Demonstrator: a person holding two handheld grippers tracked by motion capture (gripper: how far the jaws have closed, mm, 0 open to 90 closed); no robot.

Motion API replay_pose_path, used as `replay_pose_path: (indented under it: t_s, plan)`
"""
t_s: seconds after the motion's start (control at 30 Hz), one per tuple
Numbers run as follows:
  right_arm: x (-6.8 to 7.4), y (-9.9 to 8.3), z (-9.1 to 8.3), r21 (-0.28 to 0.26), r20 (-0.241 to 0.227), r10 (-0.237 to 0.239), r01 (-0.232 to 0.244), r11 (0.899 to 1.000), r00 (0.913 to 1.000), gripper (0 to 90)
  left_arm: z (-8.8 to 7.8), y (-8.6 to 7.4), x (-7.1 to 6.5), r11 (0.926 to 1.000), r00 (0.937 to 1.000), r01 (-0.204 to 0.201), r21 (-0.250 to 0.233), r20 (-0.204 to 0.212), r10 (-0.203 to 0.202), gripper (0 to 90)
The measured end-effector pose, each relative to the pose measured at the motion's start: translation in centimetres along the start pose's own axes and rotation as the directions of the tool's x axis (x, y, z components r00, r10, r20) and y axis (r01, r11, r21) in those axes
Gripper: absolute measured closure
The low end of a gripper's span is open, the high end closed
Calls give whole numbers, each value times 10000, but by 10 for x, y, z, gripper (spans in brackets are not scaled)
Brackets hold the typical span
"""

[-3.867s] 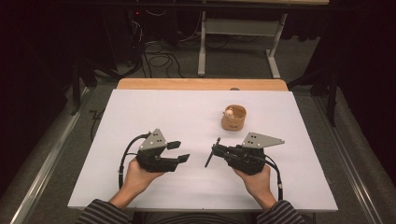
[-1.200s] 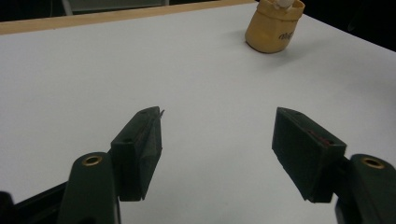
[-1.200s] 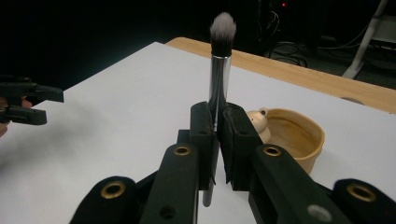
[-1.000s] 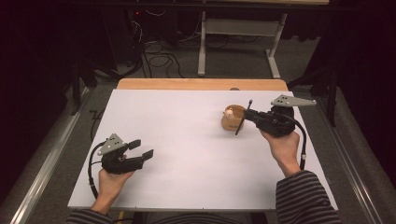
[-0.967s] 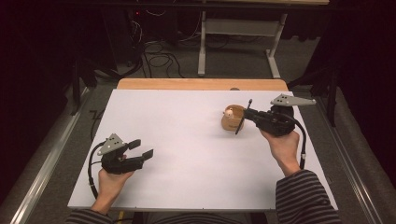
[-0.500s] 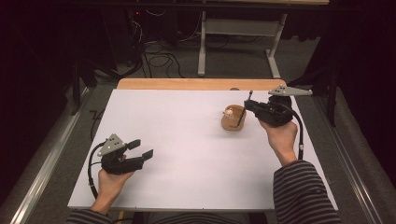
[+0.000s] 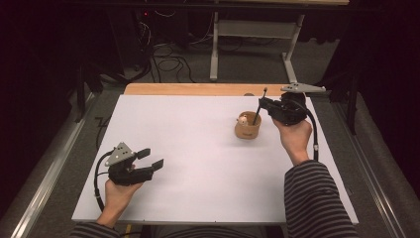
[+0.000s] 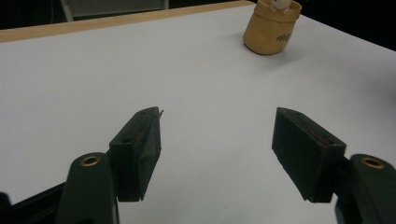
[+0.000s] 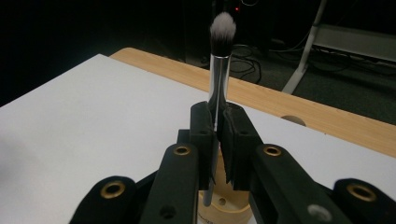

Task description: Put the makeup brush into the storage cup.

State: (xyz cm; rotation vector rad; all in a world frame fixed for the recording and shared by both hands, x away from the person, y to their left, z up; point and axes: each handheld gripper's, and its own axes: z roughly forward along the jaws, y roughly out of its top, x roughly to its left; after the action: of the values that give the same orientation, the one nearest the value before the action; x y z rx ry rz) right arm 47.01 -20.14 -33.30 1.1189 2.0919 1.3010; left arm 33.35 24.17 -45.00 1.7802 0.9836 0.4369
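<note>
Black pads of my right gripper [image 9: 216,140] are clamped tight on the silver ferrule of a makeup brush [image 9: 219,56], bristle tip up, its handle end hanging just over the mouth of the small wooden cup [image 7: 247,130]. That cup stands on the white desk [image 7: 198,148] near its far right corner, and a small pale thing [image 7: 243,119] already sits inside it; I cannot tell what it is.

My left gripper [image 7: 148,159] rests near the desk's near left corner, jaws spread wide with nothing between them, well apart from the cup, which it sees across bare desk.

What I think could go wrong: the brush leans in my grip, so if I lower it off-centre the handle may strike the rim and tip the light cup, or push it toward the far edge. Letting go too high could make the brush bounce out. The pale thing inside may also block the handle from seating.

Little else stands in the way: the wooden strip [image 7: 198,89] runs along the far edge, and cables and table legs lie on the floor beyond.
</note>
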Motion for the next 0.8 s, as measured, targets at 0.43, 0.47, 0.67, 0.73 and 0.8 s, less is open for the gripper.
replay_pose_path:
  t_s: [0.43,0.47,0.67,0.73,0.8]
  plan:
    - [-3,0,22,521,491,-202,176,9985,9986,858,0,0,-1,10000,10000,-71,-1,55,71,339]
    - [-3,0,23,566,530,-219,189,9982,9984,858,0,0,-1,10000,10000,-51,-25,51,52,339]
    - [-2,-1,31,746,651,-366,317,9967,9972,857,0,1,-1,10000,9999,-79,-43,63,79,339]
    - [-2,-1,33,797,684,-380,325,9963,9969,857,0,1,-1,9999,9999,-94,-36,74,94,339]
    - [-1,-2,35,869,710,-399,337,9956,9967,855,0,1,-1,10000,9999,-88,-37,75,89,339]
